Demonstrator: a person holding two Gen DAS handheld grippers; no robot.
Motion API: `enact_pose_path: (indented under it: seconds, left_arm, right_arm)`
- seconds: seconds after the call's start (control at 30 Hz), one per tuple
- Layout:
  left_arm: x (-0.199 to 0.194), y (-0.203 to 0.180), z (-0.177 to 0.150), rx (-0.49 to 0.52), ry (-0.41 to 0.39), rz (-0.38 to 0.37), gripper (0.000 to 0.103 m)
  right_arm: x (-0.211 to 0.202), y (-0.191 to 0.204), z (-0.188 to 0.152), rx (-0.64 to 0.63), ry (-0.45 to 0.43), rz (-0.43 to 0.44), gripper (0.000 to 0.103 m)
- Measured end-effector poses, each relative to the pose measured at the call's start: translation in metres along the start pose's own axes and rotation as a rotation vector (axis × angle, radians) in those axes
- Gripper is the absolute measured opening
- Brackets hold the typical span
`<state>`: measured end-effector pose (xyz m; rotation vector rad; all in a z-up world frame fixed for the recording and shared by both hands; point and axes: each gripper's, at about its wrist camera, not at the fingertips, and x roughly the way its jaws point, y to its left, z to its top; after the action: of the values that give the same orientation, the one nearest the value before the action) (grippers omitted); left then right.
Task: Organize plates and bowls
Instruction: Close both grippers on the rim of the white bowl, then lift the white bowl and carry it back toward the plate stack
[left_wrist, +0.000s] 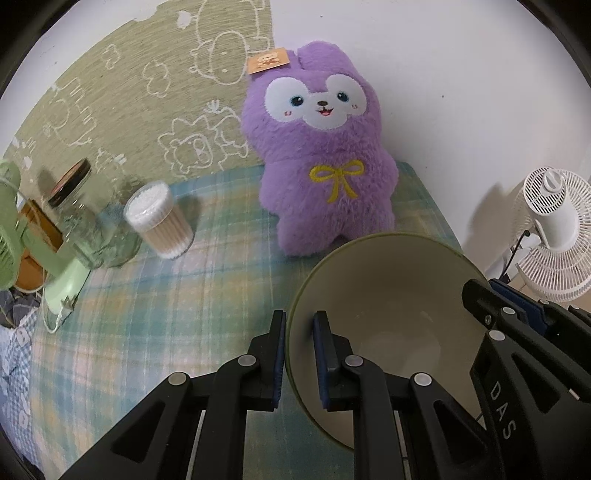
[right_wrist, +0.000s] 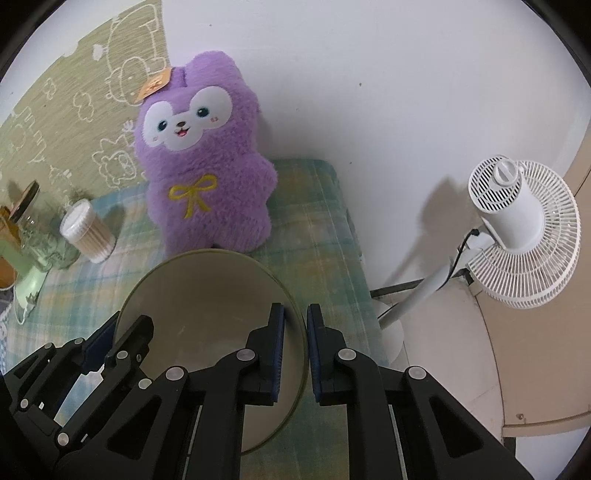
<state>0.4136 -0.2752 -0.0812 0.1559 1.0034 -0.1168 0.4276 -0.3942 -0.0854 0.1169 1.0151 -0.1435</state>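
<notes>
An olive-green bowl (left_wrist: 388, 295) with a cream inside sits low over the plaid tablecloth, held by both grippers. My left gripper (left_wrist: 300, 350) is shut on the bowl's left rim, one pad inside and one outside. My right gripper (right_wrist: 295, 343) is shut on the opposite rim of the same bowl (right_wrist: 207, 295). Each gripper also shows in the other's view: the right gripper (left_wrist: 488, 293) at the bowl's right edge, the left gripper (right_wrist: 119, 332) at its left edge. The bowl holds nothing. No plates are in view.
A purple plush toy (left_wrist: 321, 155) stands just behind the bowl against the wall. At the left are a cotton-swab tub (left_wrist: 157, 219), a glass jar (left_wrist: 79, 218) and a green desk fan (left_wrist: 22, 236). The table's right edge (right_wrist: 356, 251) drops toward a white standing fan (right_wrist: 524, 229).
</notes>
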Motion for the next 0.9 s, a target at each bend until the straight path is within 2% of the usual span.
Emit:
enact_pose_path:
  seconds: [0.47,0.9]
  left_arm:
    - [-0.046,0.030,-0.049,-0.012,0.018,0.028,0.011]
    - [-0.122,0.070,-0.087,-0.026,-0.029,0.036,0.011]
  right_arm:
    - [-0.045,0.027,-0.045,-0.005,0.023,0.030,0.016]
    - [-0.123,0.058,-0.082,-0.020,-0.021,0.043,0.016]
